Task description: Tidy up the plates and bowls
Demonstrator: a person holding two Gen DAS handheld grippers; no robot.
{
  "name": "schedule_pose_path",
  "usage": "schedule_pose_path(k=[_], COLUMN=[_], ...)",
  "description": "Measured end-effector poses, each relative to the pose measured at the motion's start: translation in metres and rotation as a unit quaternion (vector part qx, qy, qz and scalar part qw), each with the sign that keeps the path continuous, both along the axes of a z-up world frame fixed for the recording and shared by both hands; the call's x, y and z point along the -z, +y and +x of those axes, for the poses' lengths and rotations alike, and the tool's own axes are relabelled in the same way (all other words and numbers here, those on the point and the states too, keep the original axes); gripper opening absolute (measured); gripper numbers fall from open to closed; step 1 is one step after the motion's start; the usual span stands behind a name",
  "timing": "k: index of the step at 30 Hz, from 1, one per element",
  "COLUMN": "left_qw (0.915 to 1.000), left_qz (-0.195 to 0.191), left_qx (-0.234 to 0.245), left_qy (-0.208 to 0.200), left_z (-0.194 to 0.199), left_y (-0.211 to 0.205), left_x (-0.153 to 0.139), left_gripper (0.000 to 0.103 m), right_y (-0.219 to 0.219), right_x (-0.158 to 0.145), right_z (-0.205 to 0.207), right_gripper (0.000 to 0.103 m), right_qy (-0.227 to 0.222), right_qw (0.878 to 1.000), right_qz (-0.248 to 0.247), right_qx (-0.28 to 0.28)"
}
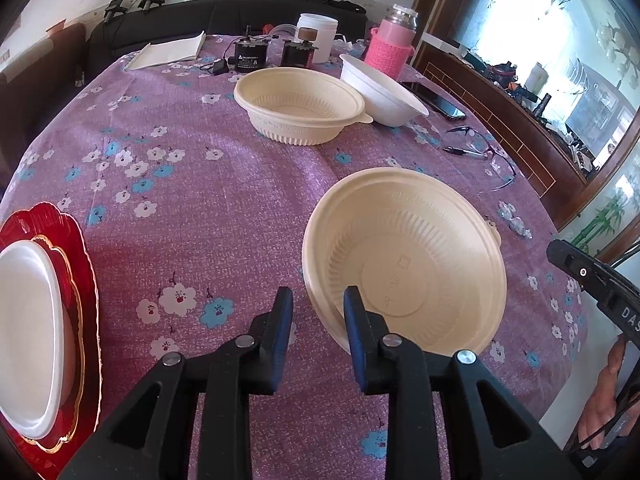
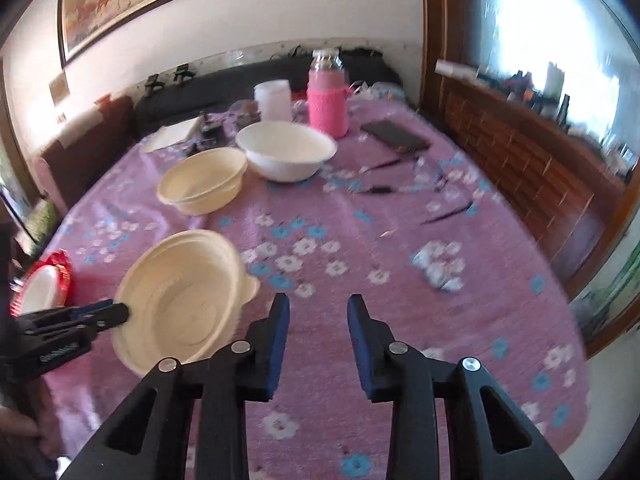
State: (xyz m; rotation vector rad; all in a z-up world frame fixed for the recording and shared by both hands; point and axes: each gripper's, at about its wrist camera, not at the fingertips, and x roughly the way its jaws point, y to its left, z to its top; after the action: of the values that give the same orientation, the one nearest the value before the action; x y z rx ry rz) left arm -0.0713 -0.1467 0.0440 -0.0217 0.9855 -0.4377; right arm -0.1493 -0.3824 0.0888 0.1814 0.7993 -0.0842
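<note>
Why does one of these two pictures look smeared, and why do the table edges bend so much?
Right wrist view: motion blur smears the tablecloth flowers and pens. Left wrist view: sharp, the near cream bowl has crisp ribs. Both views: the fisheye lens curves the table and darkens the corners; the window glares white.

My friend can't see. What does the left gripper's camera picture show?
The left gripper straddles the rim of a tilted cream bowl above a purple flowered tablecloth. Another cream bowl and a white bowl sit farther back; a white plate lies on a red plate at left.
</note>
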Motion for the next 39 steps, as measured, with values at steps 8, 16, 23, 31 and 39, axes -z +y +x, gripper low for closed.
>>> schedule_pose_path(k=[8, 16, 23, 31, 39], left_qw=[0.9998, 0.9997, 0.9984, 0.9981, 0.9972], left_qz=[0.017, 0.025, 0.042, 0.039, 0.037], left_qx=[0.004, 0.005, 0.016, 0.014, -0.009], left_qy=[-0.004, -0.004, -0.034, -0.045, -0.064], left_z=[0.009, 0.015, 0.001, -0.009, -0.017], left_y=[-0.008, -0.013, -0.022, -0.015, 0.002], left_x=[0.002, 0.007, 0.001, -0.006, -0.02], left_gripper=[0.03, 0.026, 0.019, 0.019, 0.019], right_y=[-0.002, 0.013, 0.02, 0.023, 0.04], right_x=[0.018, 0.033, 0.042, 0.035, 0.024], right_z=[0.014, 0.031, 0.036, 0.027, 0.026], right_gripper=[0.032, 0.032, 0.016, 0.016, 0.016], right_qy=[0.04, 0.064, 0.079, 0.07, 0.059], right_qw=[0.989, 0.986, 0.985, 0.986, 0.988], right_qz=[0.136, 0.143, 0.147, 0.144, 0.125], right_qx=[-0.038, -0.052, -0.052, -0.053, -0.074])
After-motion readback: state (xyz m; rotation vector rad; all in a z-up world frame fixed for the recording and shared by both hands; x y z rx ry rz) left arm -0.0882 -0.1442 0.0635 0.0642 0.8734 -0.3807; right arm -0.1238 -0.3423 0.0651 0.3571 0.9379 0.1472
